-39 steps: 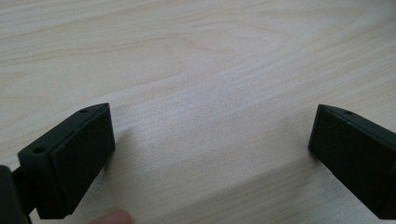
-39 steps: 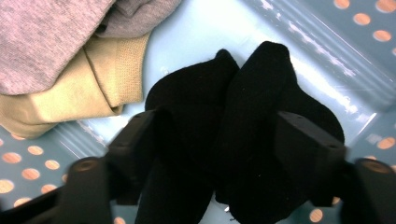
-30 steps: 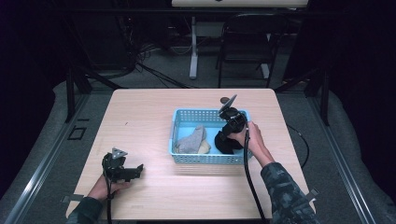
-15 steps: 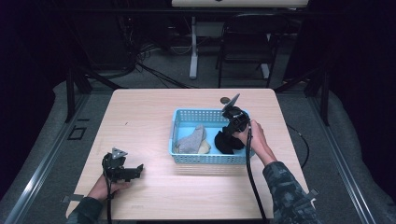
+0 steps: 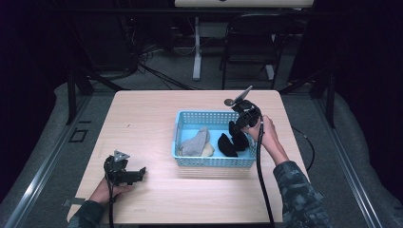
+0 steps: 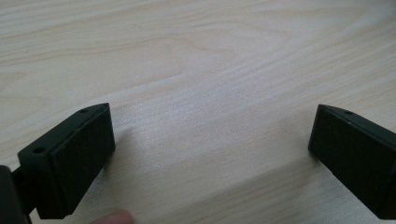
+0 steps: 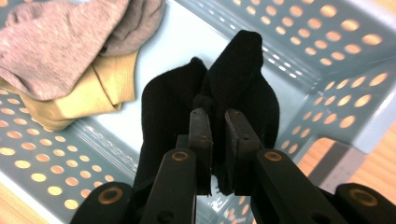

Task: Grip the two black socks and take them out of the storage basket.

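Right hand-held gripper (image 7: 216, 140): its jaws are closed on a black sock (image 7: 233, 84); they have just been closing, with the sock between them.
Black sock: it is pinched at a fold and hangs around the jaws, inside the blue basket (image 7: 327, 56), near the basket's perforated wall.
Grey sock (image 7: 65, 37): it is laid further from the jaws, at the other end of the basket, on top of a yellow sock (image 7: 88, 98).
Left hand-held gripper (image 6: 210, 154): its jaws are held wide apart, and nothing is gripped; bare tabletop (image 6: 201, 70) is seen between them.
Blue basket: it is placed on the tabletop, well apart from the left hand-held gripper.
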Available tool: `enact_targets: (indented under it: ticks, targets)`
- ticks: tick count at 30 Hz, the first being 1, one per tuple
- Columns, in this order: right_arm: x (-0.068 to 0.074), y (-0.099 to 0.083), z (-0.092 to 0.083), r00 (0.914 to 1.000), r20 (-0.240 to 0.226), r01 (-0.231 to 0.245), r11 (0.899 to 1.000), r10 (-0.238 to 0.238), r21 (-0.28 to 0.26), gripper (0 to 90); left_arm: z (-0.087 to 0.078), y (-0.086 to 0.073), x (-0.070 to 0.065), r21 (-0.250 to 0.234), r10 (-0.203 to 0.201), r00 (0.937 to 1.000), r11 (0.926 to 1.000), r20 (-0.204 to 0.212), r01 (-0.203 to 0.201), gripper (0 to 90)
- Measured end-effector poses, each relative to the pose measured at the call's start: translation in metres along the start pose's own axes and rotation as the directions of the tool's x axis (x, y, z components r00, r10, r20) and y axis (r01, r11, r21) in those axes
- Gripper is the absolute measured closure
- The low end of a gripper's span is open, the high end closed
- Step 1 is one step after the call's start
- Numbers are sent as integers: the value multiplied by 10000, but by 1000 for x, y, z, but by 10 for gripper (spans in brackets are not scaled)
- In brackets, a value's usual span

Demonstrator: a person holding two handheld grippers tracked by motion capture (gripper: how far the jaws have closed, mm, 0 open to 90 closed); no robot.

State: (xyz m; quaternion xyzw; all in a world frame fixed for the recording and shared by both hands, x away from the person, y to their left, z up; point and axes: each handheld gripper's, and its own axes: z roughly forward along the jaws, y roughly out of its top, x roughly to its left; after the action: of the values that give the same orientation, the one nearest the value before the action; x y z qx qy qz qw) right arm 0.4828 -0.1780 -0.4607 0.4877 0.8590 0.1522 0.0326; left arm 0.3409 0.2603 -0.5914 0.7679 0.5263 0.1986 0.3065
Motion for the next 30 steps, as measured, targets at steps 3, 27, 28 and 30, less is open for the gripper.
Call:
enact_targets:
  ticks: [3, 27, 28, 30]
  targets:
    - [0, 1, -3, 10000, 11, -7, 10000, 7, -37, 827, 0, 0, 0, -1, -2, 10000, 10000, 0, 2, 3]
    - [-1, 11, -53, 10000, 72, 62, 9958, -55, -917, 831, 0, 0, 0, -1, -2, 10000, 10000, -1, 2, 3]
    - [-1, 11, -53, 10000, 72, 62, 9958, -55, -917, 831, 0, 0, 0, 1, -2, 10000, 10000, -2, 2, 3]
    - [-1, 12, -61, 9998, 86, 163, 9960, -156, -876, 832, 0, 0, 0, -1, -3, 10000, 10000, -1, 3, 4]
